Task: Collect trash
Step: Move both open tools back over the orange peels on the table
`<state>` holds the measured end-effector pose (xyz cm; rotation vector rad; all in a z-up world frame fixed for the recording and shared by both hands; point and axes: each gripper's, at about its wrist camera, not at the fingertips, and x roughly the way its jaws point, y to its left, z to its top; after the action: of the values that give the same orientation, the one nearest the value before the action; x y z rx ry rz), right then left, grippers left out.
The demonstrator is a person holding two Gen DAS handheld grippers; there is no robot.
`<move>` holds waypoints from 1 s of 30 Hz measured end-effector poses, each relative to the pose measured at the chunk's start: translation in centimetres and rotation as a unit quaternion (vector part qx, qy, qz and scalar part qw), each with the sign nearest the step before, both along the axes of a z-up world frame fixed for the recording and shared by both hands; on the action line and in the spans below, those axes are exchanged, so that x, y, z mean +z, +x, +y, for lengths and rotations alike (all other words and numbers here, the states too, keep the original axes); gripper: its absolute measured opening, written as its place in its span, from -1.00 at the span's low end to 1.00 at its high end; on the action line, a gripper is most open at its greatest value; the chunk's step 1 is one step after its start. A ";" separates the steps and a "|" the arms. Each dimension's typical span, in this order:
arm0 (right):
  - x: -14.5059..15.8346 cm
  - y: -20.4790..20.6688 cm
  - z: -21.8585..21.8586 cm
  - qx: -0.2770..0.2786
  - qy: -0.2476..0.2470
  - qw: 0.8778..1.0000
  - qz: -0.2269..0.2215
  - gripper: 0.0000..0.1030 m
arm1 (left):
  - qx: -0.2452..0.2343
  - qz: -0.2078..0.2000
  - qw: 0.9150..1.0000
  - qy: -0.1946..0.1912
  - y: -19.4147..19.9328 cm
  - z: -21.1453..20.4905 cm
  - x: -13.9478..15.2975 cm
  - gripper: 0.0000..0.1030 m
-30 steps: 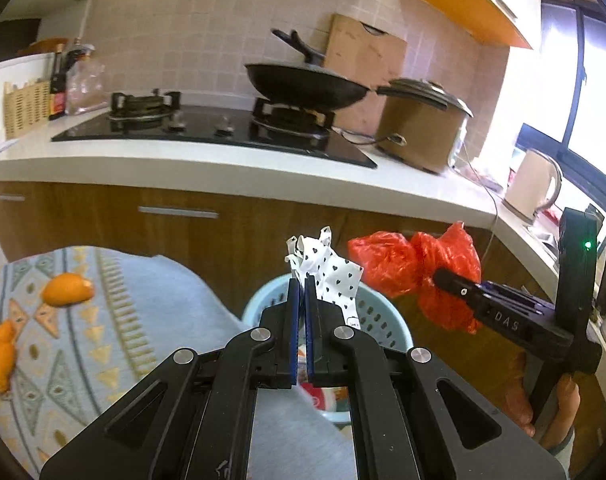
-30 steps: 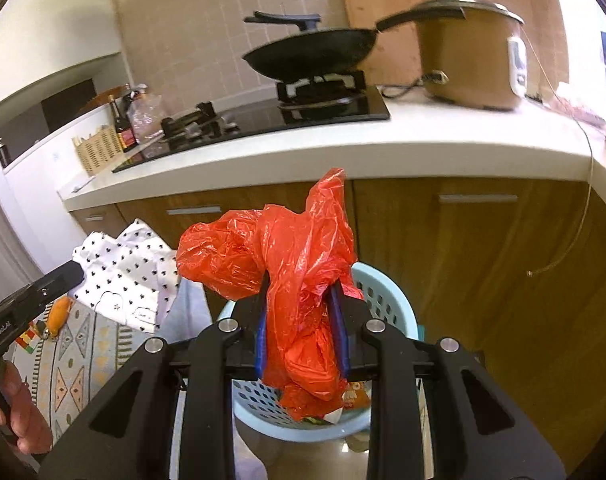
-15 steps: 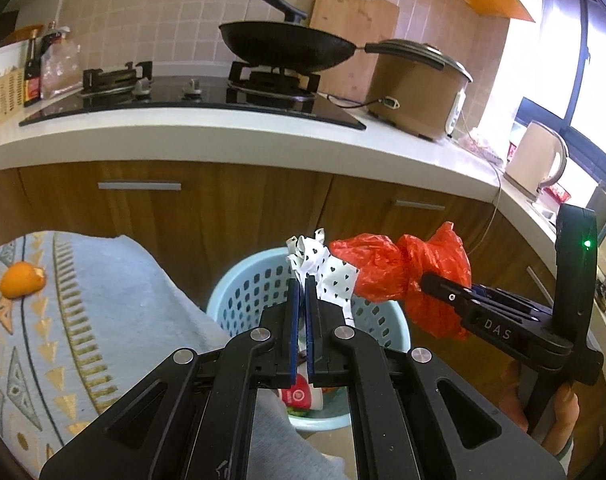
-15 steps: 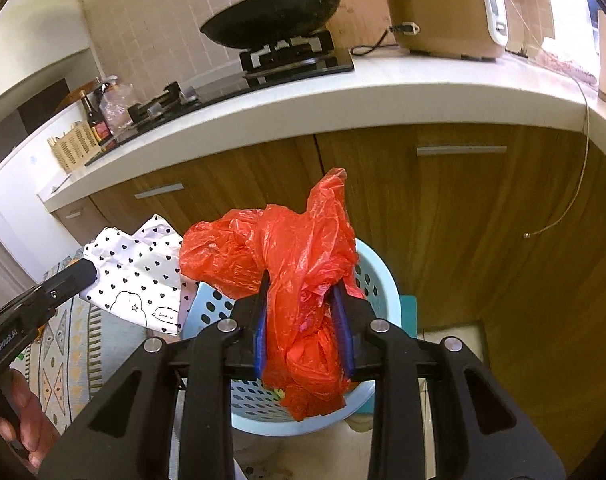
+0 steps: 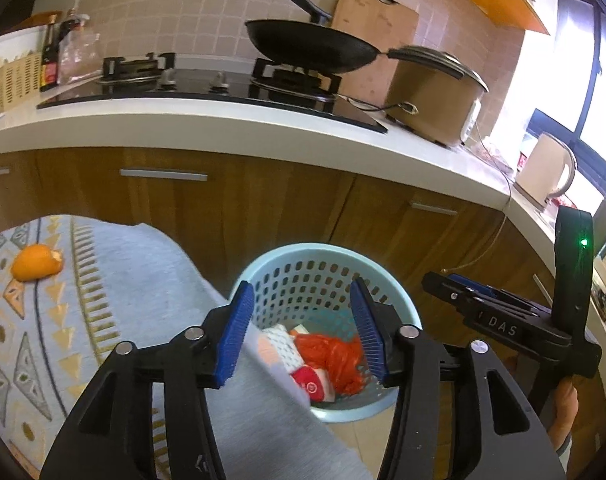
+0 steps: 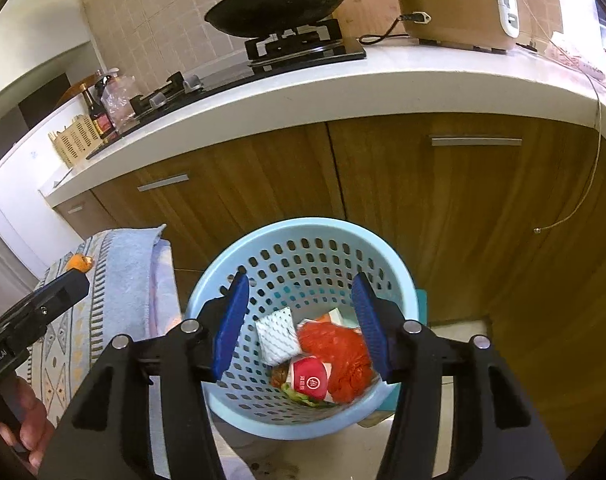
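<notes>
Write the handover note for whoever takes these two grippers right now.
Left gripper: jaws opening, nothing between them, over the blue basket.
Right gripper: jaws opening, also empty, over the same basket.
In the basket: red plastic bag, white dotted wrapper, a red-labelled cup and other scraps.
Done: bag and wrapper are binned.
Left: orange peel lies on the patterned cloth beside the basket; probably collect that next.

Black wok [image 5: 311,46] on stove [image 5: 207,90]; rice cooker [image 5: 435,92] beside — kettle [image 5: 545,172] further right.
</notes>
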<state>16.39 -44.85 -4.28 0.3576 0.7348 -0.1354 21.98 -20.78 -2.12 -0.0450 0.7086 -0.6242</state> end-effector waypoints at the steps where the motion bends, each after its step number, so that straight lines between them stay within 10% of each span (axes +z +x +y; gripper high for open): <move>1: 0.3 0.1 0.5 0.004 -0.003 1.000 -0.002 -0.03 | 0.004 -0.001 1.000 -0.004 -0.1 0.5 0.2 -0.03; 20: 5.6 4.1 15.3 0.145 -0.031 0.988 -0.052 -0.03 | 0.200 -0.026 0.979 -0.009 -0.2 20.6 3.2 0.51; 30: 4.3 10.6 24.7 0.241 -0.009 0.969 -0.043 -0.03 | 0.246 0.023 0.967 0.054 3.7 27.1 -0.7 0.56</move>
<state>26.98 -20.11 0.02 0.1580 0.7153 0.3317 25.73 6.36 -2.86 -0.1297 0.7401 -0.1079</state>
